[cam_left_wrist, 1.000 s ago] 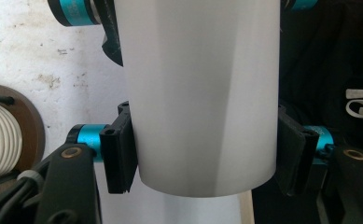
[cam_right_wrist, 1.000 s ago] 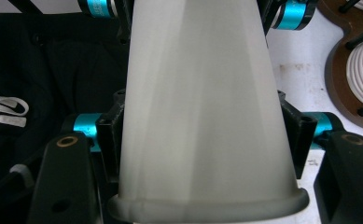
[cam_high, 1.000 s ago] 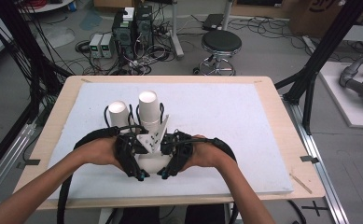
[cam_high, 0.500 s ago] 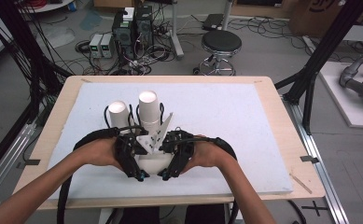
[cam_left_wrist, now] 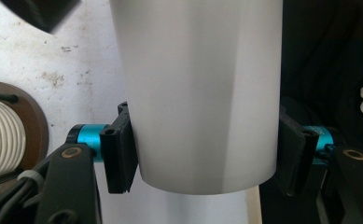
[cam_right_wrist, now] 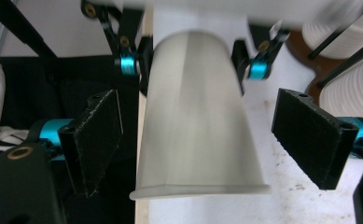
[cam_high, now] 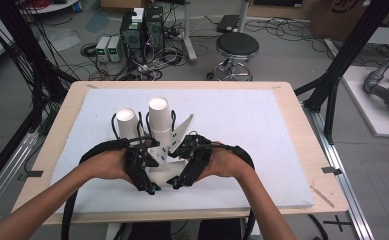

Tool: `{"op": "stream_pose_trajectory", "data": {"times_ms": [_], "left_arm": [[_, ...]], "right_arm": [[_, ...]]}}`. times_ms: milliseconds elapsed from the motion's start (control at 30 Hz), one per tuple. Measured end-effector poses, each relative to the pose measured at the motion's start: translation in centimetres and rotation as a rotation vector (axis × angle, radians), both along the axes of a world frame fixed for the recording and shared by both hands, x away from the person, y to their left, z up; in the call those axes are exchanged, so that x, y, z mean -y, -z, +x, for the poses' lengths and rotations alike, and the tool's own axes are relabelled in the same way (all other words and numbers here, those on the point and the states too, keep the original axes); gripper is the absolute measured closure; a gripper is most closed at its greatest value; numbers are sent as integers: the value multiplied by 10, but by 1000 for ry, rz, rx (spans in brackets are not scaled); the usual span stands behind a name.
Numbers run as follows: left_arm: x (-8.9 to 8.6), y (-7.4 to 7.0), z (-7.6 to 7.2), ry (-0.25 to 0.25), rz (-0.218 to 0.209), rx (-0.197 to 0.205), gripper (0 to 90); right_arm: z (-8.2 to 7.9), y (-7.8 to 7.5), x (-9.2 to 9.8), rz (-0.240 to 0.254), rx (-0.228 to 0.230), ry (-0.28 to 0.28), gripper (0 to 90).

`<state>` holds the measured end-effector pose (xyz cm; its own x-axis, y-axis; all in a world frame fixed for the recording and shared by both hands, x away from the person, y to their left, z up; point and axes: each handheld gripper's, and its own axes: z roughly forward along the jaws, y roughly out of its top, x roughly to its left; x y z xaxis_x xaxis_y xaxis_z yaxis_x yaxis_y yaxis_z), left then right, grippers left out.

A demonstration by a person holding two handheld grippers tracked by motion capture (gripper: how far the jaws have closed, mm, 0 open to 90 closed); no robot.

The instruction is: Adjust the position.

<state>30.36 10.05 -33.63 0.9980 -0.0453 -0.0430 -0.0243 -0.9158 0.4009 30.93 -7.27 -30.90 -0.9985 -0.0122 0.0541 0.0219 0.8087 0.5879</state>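
The left gripper (cam_left_wrist: 202,154) clamps a white paper cup (cam_left_wrist: 202,93), its black pads (cam_left_wrist: 118,154) pressed against the cup's lower wall on both sides. The right gripper (cam_right_wrist: 198,140) has just been opening: its jaws stand wide, with the cup (cam_right_wrist: 198,140) lying between them, rim toward the camera, and both pads (cam_right_wrist: 93,137) clear of its sides. In the high view the left gripper (cam_high: 141,167) and the right gripper (cam_high: 189,162) meet over the near middle of the white foam board (cam_high: 262,135), the cup (cam_high: 163,172) held level between them. Just beyond stand two stacks of white cups (cam_high: 159,120) in wire holders.
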Motion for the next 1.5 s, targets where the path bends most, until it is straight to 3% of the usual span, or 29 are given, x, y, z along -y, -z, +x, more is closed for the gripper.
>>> {"op": "stream_pose_trajectory", "data": {"times_ms": [167, 300, 467, 567, 667, 933, 1167, 1500], "left_arm": [[0, 2, 0, -2, 3, -1, 350], [0, 2, 0, -10, -10, 19, 350], [-4, 2, -2, -18, -40, 14, 350], [-11, 4, -2, -37, -80, 15, 350], [-20, 4, -4, -67, -150, 3, 350], [-37, 1, -4, -103, -258, 11, 349], [-48, 2, -3, -145, -382, -5, 349], [-58, 7, 1, -188, -597, -23, 350]], "right_arm": [[-1, -8, 5, 41, 5, 1, 168], [0, -12, 10, 67, 10, 14, 168], [0, -16, 17, 110, 30, 27, 168], [0, -21, 24, 152, 33, 41, 168], [1, -24, 33, 209, 35, 52, 168], [3, -24, 55, 281, 36, 103, 168], [5, -16, 71, 360, 14, 139, 168], [5, 0, 85, 482, -3, 180, 168]]}}
